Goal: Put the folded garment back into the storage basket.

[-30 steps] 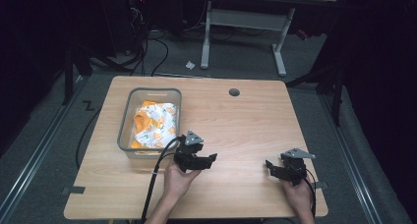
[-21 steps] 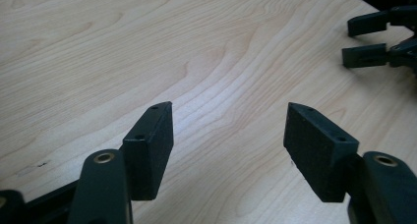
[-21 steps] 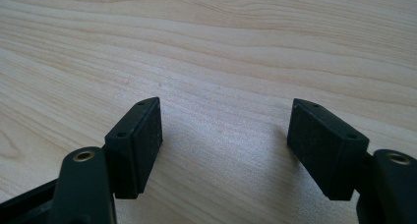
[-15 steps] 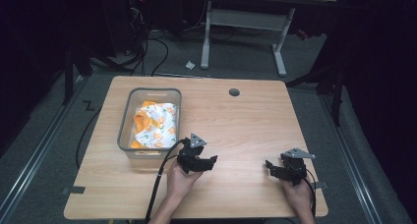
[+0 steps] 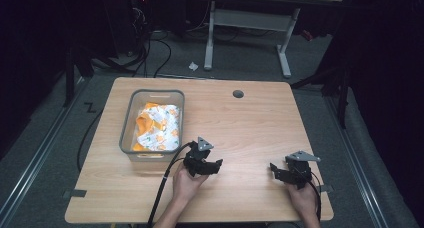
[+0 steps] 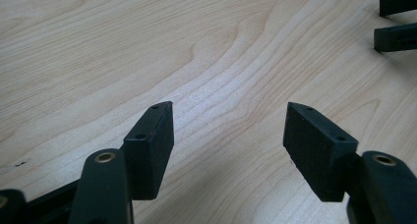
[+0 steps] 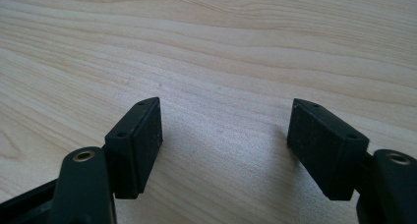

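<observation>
Sat at the bench's [image 5: 250, 128] left: a bin [image 5: 129, 133], with cloth [image 5: 157, 128] inside. Lay just right of it, nearer the front: left gripper [image 5: 216, 167]. Rested farther right, well apart: right gripper [image 5: 274, 169].

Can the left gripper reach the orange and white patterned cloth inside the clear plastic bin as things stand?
Probably yes. The left gripper is open, holds nothing and lies just right of the clear plastic bin, which has no lid; the orange and white patterned cloth lies exposed on top.

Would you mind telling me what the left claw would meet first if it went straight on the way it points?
Probably the right claw: it lies ahead of the open left claw across bare table, slightly off to one side.
</observation>
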